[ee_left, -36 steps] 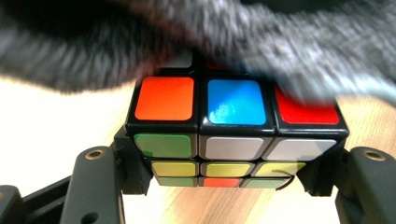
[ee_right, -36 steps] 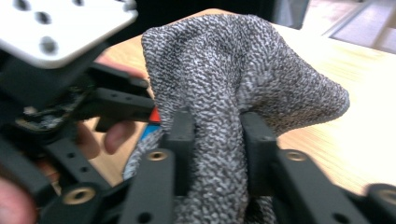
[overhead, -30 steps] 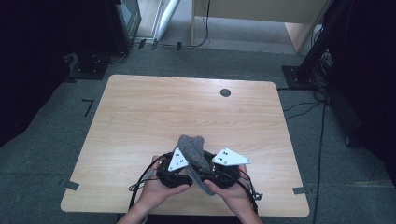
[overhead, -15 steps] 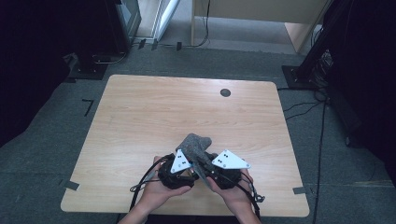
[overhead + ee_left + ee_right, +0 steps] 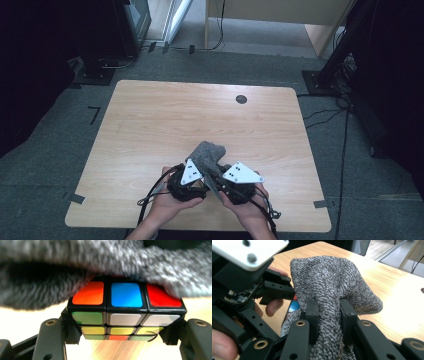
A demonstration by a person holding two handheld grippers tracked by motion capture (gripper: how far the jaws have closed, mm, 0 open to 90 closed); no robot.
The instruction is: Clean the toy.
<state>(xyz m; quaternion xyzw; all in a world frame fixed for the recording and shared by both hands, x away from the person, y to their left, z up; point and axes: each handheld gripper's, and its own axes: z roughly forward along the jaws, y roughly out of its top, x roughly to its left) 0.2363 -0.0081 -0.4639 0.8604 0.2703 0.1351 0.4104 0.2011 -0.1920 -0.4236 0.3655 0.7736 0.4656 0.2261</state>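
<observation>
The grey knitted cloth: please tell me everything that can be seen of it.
The grey knitted cloth is a soft, speckled grey fabric, bunched rather than flat. It is held above the near edge of the wooden table. The right gripper pinches a fold of it between its black jaws. It drapes over the top of the colour cube, which the left gripper clamps from both sides.

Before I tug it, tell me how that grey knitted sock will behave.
The grey knitted sock is probably floppy: it bunches between the right gripper pads. It likely stretches, draping over the puzzle cube that the left gripper clamps. Its coarse knit probably resists slipping.
</observation>
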